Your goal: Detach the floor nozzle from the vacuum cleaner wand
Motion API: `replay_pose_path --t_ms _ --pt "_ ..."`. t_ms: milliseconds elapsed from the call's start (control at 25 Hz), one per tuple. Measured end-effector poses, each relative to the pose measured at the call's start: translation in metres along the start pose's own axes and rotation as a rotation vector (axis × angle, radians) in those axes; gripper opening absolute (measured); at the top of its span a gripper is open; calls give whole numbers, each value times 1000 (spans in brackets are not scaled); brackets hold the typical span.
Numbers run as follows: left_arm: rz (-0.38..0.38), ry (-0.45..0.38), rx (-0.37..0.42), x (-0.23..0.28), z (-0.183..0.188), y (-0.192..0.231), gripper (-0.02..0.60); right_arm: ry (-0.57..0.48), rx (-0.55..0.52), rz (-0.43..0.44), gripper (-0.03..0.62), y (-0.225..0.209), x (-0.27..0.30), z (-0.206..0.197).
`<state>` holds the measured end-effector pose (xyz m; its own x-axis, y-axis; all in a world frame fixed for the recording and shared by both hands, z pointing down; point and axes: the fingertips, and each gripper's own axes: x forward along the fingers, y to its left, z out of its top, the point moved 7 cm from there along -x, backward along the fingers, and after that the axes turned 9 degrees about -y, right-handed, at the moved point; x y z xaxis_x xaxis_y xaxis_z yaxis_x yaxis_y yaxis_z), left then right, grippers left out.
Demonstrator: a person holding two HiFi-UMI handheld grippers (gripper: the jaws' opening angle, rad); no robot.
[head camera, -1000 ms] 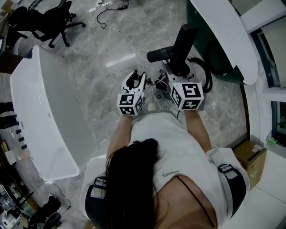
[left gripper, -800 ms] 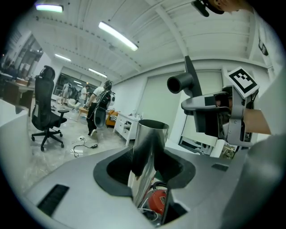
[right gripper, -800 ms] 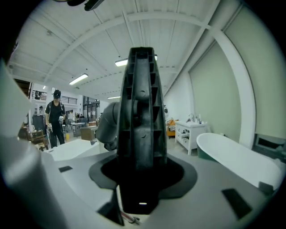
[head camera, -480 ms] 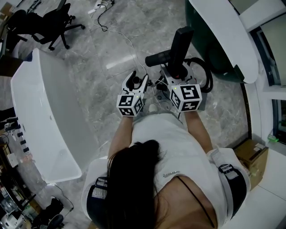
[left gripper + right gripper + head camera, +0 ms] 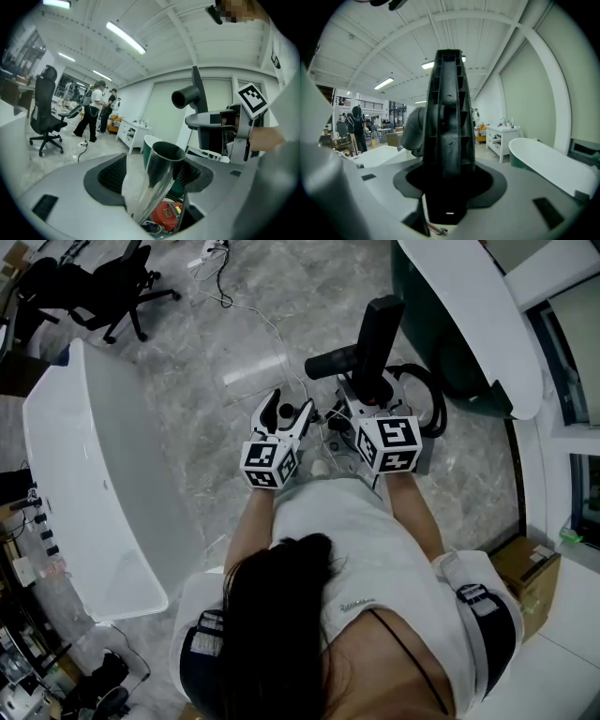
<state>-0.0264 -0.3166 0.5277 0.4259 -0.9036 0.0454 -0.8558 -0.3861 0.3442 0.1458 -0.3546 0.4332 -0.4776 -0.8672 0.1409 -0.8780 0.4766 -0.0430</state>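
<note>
Newly open left claw (image 5: 288, 409) around wand (image 5: 164, 164)

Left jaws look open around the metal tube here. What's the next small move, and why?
Probably draw the left gripper back off the wand. Its jaws have just been opening and now stand clear of the shiny tube between them, whose top end is bare. The right gripper is shut on the floor nozzle, held apart from the wand.
</note>
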Motion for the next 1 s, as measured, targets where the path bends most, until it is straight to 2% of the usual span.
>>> replay_pose_path --t_ms 280,560,760,1000 --pt "22 -11 59 -19 21 -6 302 8 -6 6 219 1 3 -1" --pt "58 -88 8 -22 54 -17 302 5 -10 10 219 1 4 0" --pt "43 -64 63 -23 74 -26 302 11 -15 -11 219 5 1 -2" --pt "53 -88 101 -19 95 -31 301 11 -40 -52 219 4 0 2"
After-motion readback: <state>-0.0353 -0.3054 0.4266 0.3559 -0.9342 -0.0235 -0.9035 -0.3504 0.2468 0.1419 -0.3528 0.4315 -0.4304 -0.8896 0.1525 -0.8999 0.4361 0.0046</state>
